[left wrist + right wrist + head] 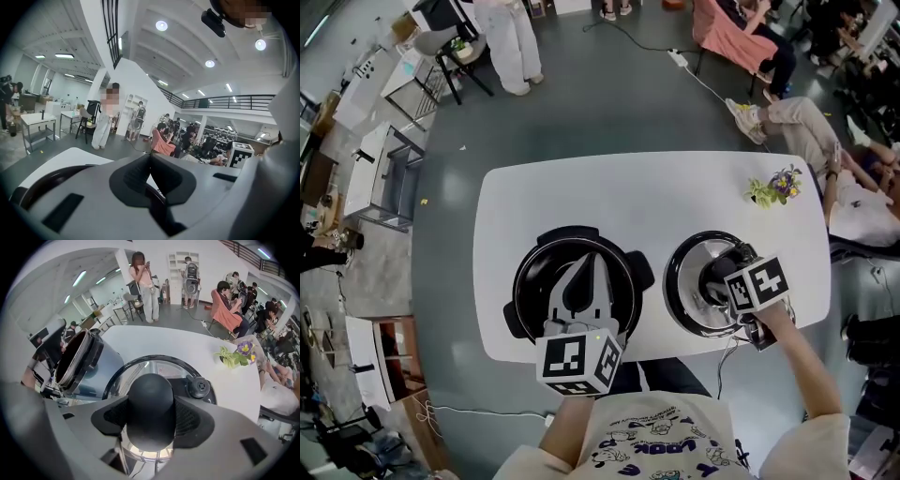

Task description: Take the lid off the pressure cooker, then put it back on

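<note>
**A:** From the head view, how do the arms sit?

**B:** The left forearm [572, 422] comes in over the table's [581, 187] near edge. The left gripper [589, 267] lies almost level above the open cooker [525, 272], its jaws clenched together on nothing. The right forearm [806, 366] reaches in from the near right corner, and the right gripper [717, 277] points steeply down onto the lid [686, 305].

**A:** Where are the two pieces?

**B:** The cooker stands on the left half by the near edge. The lid lies flat on the table just beside it, on the right half, apart from the pot. Flowers [776, 186] sit at the far right corner. The left gripper hides the middle of the pot's mouth, and the right one hides the lid's centre.

**A:** And the left gripper view?

**B:** The pads meet with no gap. The cooker's dark rim curves below them at the left. People stand and sit on the floor past the far edge.

**A:** The right gripper view?

**B:** The jaws stand wide around the lid's black knob [151, 401], and both pads press its sides, so it is grasped. A small valve [198, 387] sits just right of the knob. The cooker shows at the left, the flowers at the right, nothing between.
</note>
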Demonstrator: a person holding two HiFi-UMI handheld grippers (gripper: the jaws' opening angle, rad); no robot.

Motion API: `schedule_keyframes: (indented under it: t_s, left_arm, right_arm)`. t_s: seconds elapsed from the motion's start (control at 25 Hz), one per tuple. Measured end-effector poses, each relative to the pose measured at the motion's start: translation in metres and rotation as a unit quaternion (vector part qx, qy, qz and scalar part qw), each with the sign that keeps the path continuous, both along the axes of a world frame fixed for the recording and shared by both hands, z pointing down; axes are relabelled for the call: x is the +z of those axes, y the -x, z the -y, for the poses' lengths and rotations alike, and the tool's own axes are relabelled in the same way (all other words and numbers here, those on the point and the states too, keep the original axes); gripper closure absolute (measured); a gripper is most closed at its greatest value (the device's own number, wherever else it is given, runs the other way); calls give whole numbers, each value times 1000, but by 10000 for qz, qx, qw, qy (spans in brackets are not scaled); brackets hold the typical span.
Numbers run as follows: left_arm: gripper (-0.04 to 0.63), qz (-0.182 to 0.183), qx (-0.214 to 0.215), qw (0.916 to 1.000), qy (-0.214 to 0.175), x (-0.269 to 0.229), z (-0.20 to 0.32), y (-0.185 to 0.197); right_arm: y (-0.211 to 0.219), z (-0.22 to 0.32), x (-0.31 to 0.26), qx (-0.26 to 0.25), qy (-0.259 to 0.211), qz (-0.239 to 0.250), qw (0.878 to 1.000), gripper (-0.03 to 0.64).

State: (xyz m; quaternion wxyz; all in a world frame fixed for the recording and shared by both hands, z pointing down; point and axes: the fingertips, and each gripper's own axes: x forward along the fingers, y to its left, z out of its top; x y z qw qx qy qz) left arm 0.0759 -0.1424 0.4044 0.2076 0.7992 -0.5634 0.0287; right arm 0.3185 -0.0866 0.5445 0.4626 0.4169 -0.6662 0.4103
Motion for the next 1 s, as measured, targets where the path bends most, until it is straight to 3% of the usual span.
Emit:
schedule_keyframes:
  t_s: [0.6,1.0]
  left_arm:
    - [581,30,-98,9998,155,18,10,14]
    - [581,21,-158,9996,247,29,7,22]
  right_arm:
    - [24,3,67,-8,261,-236,9994,324]
    - [34,5,88,121,185,-370,9991,324]
